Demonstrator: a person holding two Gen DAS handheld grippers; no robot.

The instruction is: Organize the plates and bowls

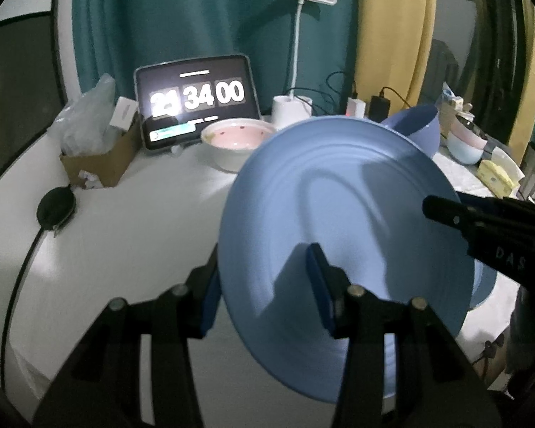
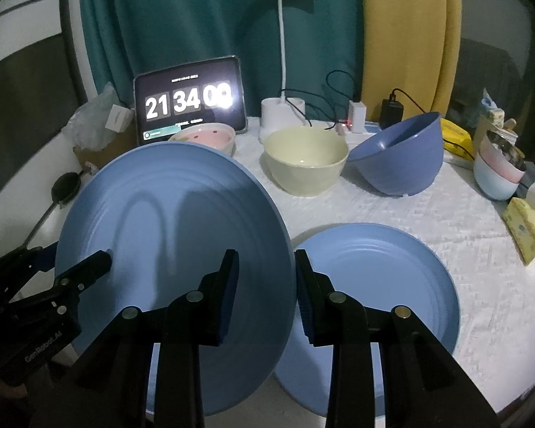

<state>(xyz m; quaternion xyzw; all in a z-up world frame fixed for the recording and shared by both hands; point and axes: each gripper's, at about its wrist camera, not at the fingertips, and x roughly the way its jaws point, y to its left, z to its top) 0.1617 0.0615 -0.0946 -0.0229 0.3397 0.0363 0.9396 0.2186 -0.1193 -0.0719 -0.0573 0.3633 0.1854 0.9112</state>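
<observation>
A large blue plate (image 1: 356,214) (image 2: 174,221) is held lifted and tilted above the table. My left gripper (image 1: 264,285) straddles its left rim, one finger on each face. My right gripper (image 2: 267,296) straddles its right rim the same way, and both appear shut on the plate. The right gripper also shows in the left wrist view (image 1: 481,228). A second blue plate (image 2: 385,292) lies flat on the white cloth (image 2: 481,303). A cream bowl (image 2: 306,164), a tilted blue bowl (image 2: 403,157) and a pink-lined bowl (image 2: 210,137) (image 1: 237,142) stand behind.
A tablet clock (image 2: 189,101), a white desk lamp (image 2: 281,71), chargers and cables line the back. A cardboard box (image 1: 100,164) and a black round object (image 1: 55,208) sit at left. Stacked pastel bowls (image 2: 495,174) and a yellow sponge (image 2: 524,228) sit at right.
</observation>
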